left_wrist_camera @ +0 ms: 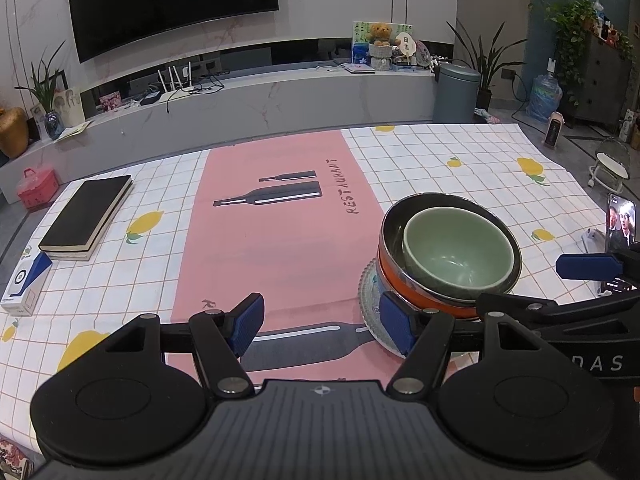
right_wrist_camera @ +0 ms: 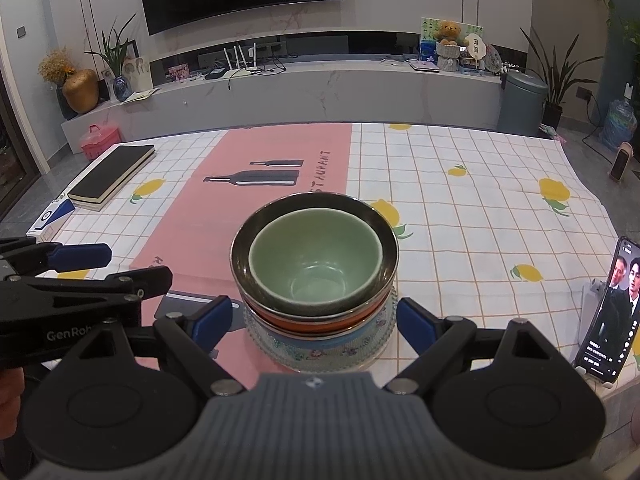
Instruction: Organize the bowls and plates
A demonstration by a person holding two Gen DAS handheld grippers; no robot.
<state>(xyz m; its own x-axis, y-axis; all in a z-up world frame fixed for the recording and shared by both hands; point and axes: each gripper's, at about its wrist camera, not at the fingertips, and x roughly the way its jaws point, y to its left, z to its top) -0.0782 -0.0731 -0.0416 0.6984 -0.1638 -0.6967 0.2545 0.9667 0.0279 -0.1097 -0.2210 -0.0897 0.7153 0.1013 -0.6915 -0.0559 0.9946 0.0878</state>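
A green ceramic bowl sits nested in a steel bowl with an orange band. Both rest on a floral dish and a clear ribbed glass plate near the table's front. The stack also shows in the left wrist view. My right gripper is open, its blue pads on either side of the stack's base, not touching. My left gripper is open and empty over the pink mat, left of the stack, its right pad next to the glass plate's rim.
A pink "restaurant" mat lies on a checked lemon tablecloth. A black book and a blue-white box lie at the left. A phone on a stand plays video at the right edge.
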